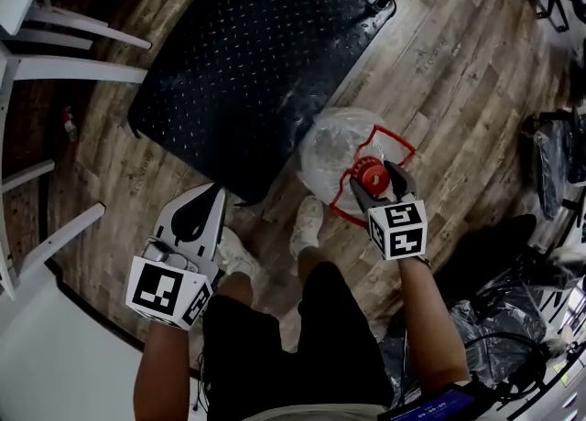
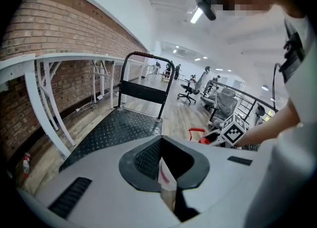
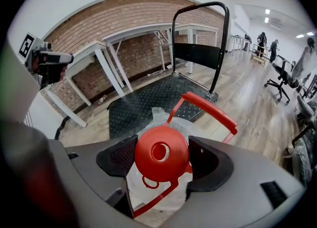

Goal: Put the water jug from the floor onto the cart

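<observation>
A clear water jug [image 1: 331, 140] with a red cap [image 1: 371, 174] and a red carrying frame [image 3: 210, 108] stands on the wood floor beside the black cart platform [image 1: 247, 71]. My right gripper [image 1: 375, 183] points steeply down over the jug. Its jaws stand wide, one on each side of the cap [image 3: 161, 152], and I see no pad pressing on it. My left gripper [image 1: 217, 193] hangs at the lower left near the cart's front corner, with its jaws together and nothing in them. In the left gripper view the cart [image 2: 114, 128] lies ahead of the left gripper [image 2: 162, 147].
The cart's upright push handle [image 3: 198, 6] rises at its far end. White table frames [image 1: 55, 16] and a brick wall [image 2: 44, 38] line the left side. Black bags and cables [image 1: 549, 154] lie to the right. The person's shoes [image 1: 309, 222] stand just in front of the jug.
</observation>
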Action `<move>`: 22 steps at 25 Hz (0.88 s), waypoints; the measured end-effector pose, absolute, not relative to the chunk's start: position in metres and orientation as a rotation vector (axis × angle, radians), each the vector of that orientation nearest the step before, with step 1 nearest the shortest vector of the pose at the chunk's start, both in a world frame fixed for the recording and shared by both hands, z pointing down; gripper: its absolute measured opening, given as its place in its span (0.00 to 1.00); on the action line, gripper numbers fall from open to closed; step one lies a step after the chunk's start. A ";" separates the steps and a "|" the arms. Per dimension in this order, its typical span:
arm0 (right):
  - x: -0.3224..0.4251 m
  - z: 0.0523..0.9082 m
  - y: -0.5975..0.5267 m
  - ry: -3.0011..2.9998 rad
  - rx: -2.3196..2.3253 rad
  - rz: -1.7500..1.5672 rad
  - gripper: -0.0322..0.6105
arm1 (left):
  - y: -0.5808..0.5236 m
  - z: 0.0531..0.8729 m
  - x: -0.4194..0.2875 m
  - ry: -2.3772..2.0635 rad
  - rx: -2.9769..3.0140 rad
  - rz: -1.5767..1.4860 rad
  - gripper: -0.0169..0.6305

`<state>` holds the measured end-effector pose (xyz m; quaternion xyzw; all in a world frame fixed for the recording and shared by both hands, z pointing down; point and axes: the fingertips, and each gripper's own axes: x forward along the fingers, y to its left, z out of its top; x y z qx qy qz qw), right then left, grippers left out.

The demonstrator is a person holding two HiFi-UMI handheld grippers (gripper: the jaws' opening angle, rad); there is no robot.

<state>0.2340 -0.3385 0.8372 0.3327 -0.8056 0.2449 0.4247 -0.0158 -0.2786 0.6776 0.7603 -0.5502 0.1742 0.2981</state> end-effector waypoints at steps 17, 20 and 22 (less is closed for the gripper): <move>0.258 0.772 -0.342 -2.012 1.009 0.605 0.54 | -0.283 0.658 -0.043 -1.498 2.008 0.458 0.03; 0.252 0.730 -0.348 -2.011 0.982 0.555 0.54 | -0.284 0.645 -0.048 -1.524 2.015 0.440 0.03; 0.240 0.702 -0.350 -2.022 0.953 0.507 0.54 | -0.283 0.634 -0.053 -1.535 2.020 0.428 0.03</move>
